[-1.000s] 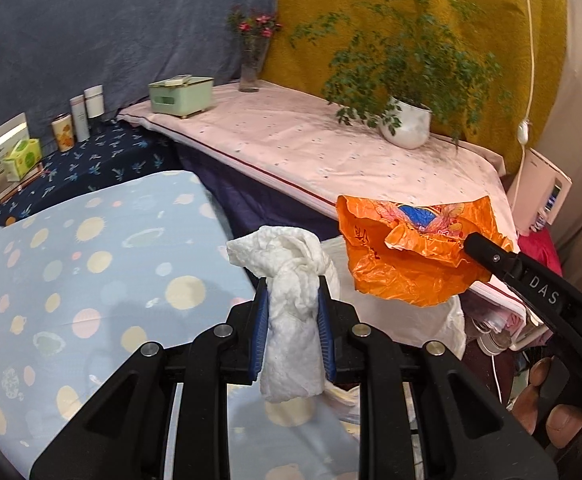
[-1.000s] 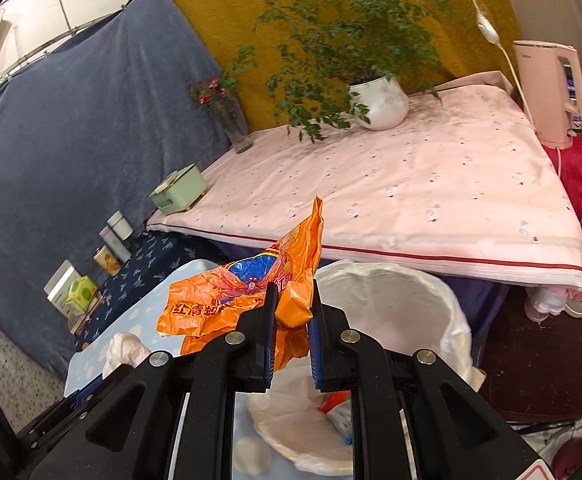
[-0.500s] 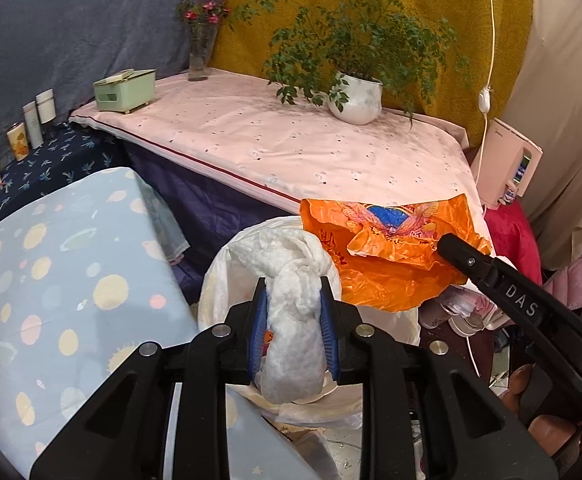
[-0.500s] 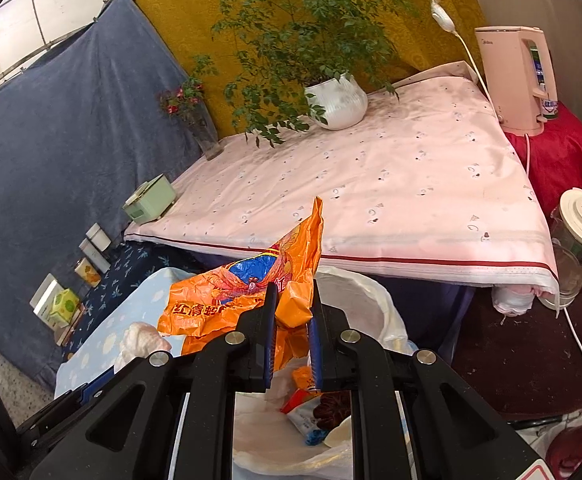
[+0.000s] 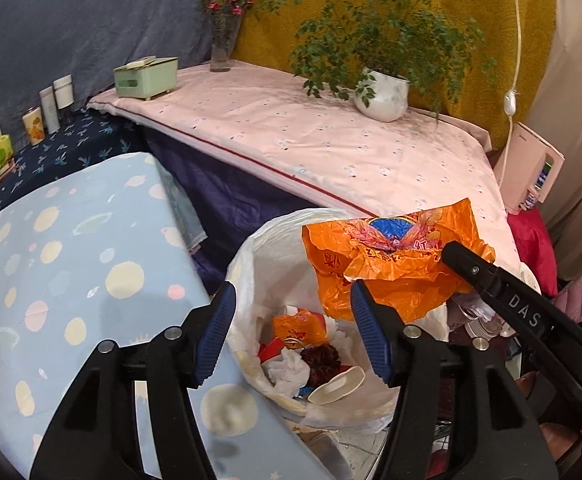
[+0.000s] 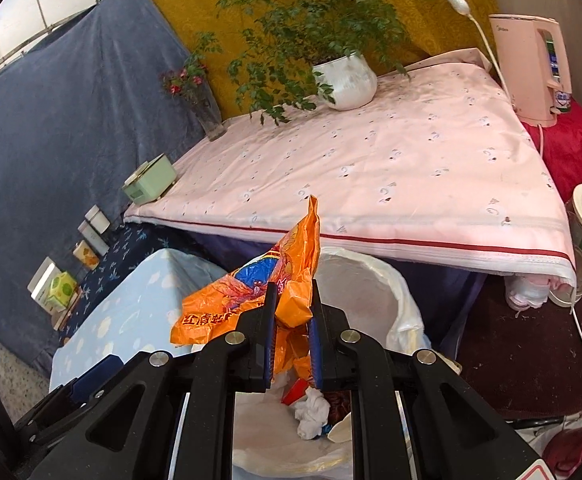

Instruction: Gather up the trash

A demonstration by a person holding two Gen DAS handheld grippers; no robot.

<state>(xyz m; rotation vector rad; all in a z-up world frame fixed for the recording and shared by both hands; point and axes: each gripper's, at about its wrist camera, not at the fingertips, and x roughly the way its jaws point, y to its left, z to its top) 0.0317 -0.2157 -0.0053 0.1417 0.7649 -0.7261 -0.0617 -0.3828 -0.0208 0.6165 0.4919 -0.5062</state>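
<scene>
My left gripper (image 5: 293, 334) is open and empty, held over the white-lined trash bin (image 5: 269, 246). A crumpled white tissue (image 5: 287, 370) lies inside the bin among wrappers and a white spoon. My right gripper (image 6: 293, 334) is shut on an orange plastic wrapper (image 6: 247, 300) and holds it above the same bin (image 6: 375, 292). In the left wrist view the wrapper (image 5: 391, 256) hangs over the bin's right rim, pinched by the right gripper's black finger (image 5: 475, 270).
A light blue dotted table (image 5: 71, 264) lies left of the bin. Behind it is a pink-covered table (image 5: 331, 148) with a potted plant (image 5: 383, 92), a green box (image 5: 145, 76) and a flower vase (image 5: 223, 48). A pink kettle (image 6: 531, 68) stands at right.
My left gripper moved over the bin, opened and dropped the white tissue into it. My right gripper still holds the orange wrapper and has moved above the bin.
</scene>
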